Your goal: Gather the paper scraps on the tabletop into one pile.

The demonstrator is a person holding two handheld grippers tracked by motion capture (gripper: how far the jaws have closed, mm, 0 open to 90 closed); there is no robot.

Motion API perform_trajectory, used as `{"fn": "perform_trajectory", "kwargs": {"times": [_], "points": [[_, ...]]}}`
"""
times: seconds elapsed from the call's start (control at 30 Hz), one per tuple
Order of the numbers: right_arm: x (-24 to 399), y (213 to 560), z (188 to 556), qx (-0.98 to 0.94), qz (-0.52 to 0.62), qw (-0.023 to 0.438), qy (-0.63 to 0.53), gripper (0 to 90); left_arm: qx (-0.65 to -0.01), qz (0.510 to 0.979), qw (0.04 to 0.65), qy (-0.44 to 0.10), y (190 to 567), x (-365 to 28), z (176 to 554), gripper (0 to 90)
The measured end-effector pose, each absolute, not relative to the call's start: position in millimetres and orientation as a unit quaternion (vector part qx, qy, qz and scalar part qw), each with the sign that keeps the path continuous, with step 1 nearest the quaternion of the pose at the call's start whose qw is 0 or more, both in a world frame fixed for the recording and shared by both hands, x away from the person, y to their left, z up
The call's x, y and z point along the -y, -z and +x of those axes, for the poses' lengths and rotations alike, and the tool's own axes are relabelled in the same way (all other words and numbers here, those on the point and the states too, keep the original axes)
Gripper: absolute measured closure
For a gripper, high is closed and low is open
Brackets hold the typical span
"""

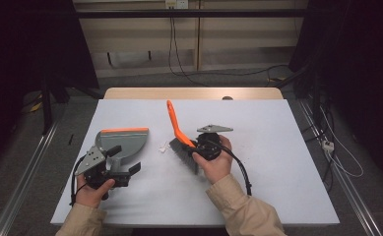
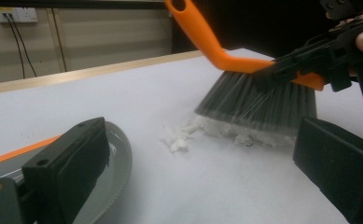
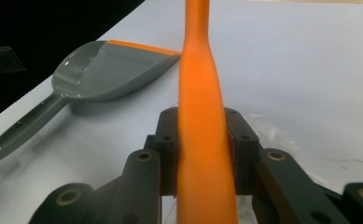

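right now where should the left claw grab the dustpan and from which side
Take the dustpan by its grey handle, the slim bar running from the scoop's closed back toward the person. It lies flat on the table, so bring the open left claw in from the person's side with one jaw on each side, leaving the orange-edged mouth open to the brush.

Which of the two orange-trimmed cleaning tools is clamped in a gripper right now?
The brush: the right gripper is shut on its orange handle, bristles by the white scraps. The grey dustpan lies flat on the table, unclamped, beside the open left gripper.
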State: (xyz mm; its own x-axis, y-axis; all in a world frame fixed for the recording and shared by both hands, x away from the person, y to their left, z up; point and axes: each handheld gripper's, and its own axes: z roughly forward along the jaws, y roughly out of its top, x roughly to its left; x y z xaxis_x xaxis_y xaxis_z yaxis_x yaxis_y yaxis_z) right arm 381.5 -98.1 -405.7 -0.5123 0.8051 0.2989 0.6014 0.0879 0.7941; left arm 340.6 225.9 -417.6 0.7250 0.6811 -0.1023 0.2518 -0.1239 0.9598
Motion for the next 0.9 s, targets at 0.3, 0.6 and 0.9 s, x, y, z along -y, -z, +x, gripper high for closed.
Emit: {"fn": "perform_trajectory", "kwargs": {"times": [0.3,0.6,0.9], "points": [[53.2,419.8,403.0,-0.723,0.485,0.087,-0.484,71.1,-0.322,0.727,0.577,-0.185,418.4,-227.0,341.1,3.4],[45.3,433.1,414.9,-0.723,0.521,0.084,-0.446,71.0,-0.321,0.726,0.578,-0.187,418.3,-228.6,341.1,3.4],[92.4,426.5,402.3,-0.719,0.543,0.113,-0.419,71.0,-0.319,0.729,0.576,-0.187,418.7,-225.3,341.3,3.4]]}}
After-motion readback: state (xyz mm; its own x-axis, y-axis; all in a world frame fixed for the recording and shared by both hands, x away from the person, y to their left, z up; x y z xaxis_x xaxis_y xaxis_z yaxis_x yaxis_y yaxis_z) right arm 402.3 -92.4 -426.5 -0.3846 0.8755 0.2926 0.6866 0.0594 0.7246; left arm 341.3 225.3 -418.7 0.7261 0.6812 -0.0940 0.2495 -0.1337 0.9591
